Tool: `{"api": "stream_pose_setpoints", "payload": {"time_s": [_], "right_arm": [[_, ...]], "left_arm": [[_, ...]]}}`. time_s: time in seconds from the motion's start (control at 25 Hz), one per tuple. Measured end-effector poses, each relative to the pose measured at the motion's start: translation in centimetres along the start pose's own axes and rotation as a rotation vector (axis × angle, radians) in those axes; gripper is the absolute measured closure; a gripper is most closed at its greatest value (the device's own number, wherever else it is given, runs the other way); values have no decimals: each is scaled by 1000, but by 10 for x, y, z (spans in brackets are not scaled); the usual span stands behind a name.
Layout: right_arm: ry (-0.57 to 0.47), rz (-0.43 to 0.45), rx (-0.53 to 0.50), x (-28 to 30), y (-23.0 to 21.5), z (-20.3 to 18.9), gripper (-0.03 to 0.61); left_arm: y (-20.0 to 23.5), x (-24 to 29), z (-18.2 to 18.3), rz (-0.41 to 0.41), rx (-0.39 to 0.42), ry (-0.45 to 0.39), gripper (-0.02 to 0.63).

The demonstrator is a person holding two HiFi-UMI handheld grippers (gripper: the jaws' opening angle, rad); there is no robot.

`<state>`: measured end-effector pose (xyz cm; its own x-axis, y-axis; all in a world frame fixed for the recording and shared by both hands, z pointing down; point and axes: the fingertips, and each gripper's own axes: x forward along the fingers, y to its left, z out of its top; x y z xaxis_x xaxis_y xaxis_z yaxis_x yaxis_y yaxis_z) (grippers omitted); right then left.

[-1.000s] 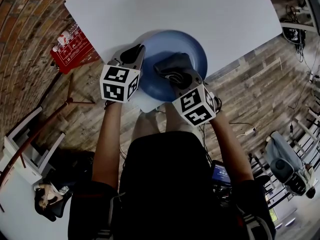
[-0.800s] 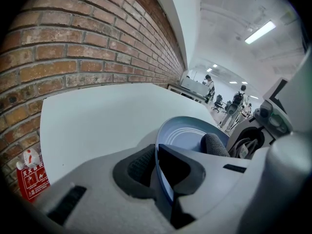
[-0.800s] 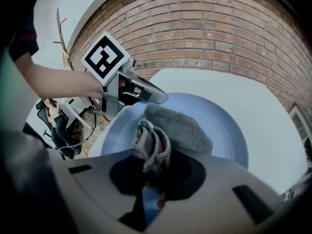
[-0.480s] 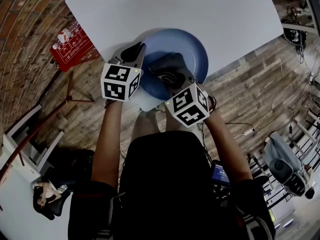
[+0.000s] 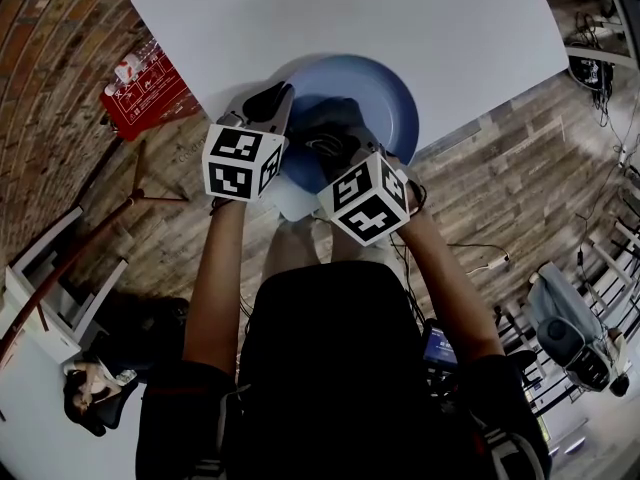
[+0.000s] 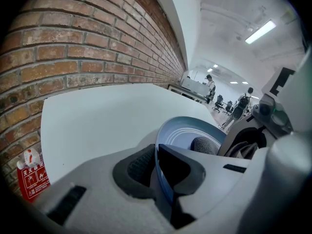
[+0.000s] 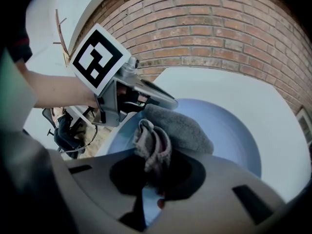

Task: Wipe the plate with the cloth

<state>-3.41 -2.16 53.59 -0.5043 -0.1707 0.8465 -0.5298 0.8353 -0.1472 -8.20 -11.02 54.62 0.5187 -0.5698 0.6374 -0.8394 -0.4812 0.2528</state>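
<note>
Cloth sits clamped in right gripper fingers on plate; left gripper fingers pinch plate rim.

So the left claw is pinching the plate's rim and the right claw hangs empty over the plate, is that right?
No. The right claw is not empty: the right gripper view shows it shut on the grey cloth. The left claw does pinch the rim of the plate.

surface: white table | lying on it: blue plate | plate position: near corner, close to table edge
</note>
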Motion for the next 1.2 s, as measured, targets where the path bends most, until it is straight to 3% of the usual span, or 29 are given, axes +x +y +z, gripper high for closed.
{"api": "stream_pose_setpoints", "payload": {"time_s": [1.2], "right_arm": [[-3,-43,-29,2,-38,19,528]], "left_arm": [[-2,0,2,-19,-6,8,581]]}}
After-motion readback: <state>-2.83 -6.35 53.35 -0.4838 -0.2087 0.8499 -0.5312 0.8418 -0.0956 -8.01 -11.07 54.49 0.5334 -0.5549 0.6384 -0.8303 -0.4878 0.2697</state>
